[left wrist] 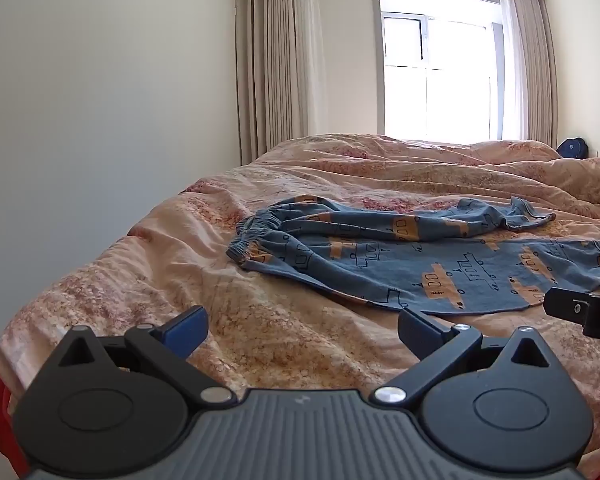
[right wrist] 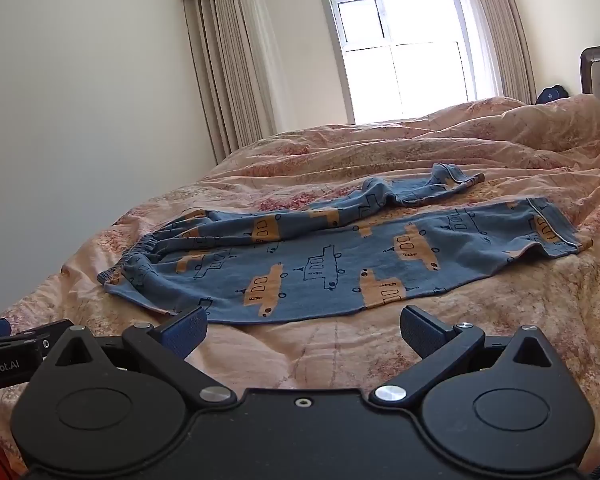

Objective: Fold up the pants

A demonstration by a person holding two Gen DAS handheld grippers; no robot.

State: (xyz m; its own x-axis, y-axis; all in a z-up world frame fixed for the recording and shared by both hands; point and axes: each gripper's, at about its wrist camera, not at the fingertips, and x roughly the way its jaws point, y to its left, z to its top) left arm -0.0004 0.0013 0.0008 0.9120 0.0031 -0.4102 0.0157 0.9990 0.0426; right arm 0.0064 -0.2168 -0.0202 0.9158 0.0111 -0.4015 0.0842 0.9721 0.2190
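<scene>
1. The pants point(right wrist: 320, 264), blue with orange boat prints, lie spread on the bed point(right wrist: 380, 352), on a crumpled pinkish floral quilt point(left wrist: 140, 280).
2. Their elastic waistband point(right wrist: 140, 256) sits bunched at the left; the legs run off to the right.
3. The near leg lies mostly flat, its cuff point(right wrist: 552, 228) at the right; the far leg is twisted and rumpled, ending in a curled cuff point(right wrist: 456, 178).
4. The left gripper point(left wrist: 300, 330) hovers over the quilt short of the pants, jaws wide apart, nothing between them.
5. The right gripper point(right wrist: 302, 330) hangs just before the near edge of the pants, jaws likewise wide apart and holding nothing.
6. Behind the bed stand a bright window point(left wrist: 436, 64) and beige curtains point(left wrist: 276, 68).
</scene>
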